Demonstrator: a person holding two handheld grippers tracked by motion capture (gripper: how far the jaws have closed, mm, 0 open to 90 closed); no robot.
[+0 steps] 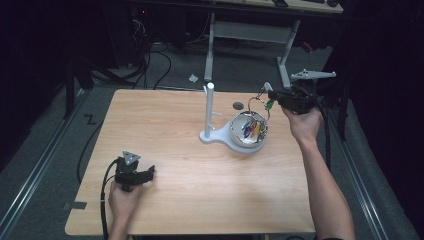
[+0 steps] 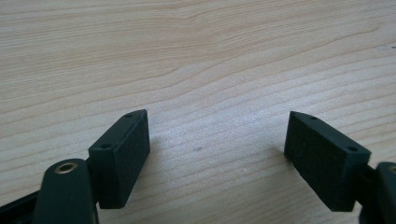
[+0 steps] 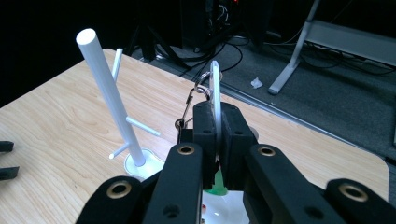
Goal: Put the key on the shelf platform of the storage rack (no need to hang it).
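Note:
My right gripper (image 1: 274, 95) hangs above the far right of the table, just over the white bowl (image 1: 239, 141). Its jaws are shut on a thin white tag (image 3: 215, 88) that stands up between the pads. A metal ring (image 3: 190, 100) hangs from the tag, with a green piece (image 1: 269, 105) dangling below. The bowl holds several coloured tags (image 1: 251, 127). A white peg stand (image 1: 210, 107) rises just left of the bowl, and it shows tilted in the right gripper view as the stand (image 3: 111, 95). My left gripper (image 1: 150, 172) rests at the near left, jaws open over bare wood (image 2: 217, 135).
The wooden table (image 1: 175, 165) has a small dark round hole (image 1: 238, 106) behind the bowl. Beyond the far edge are a grey desk frame (image 1: 250, 32) and cables on the floor. The left gripper's cable (image 1: 104, 200) trails off the near edge.

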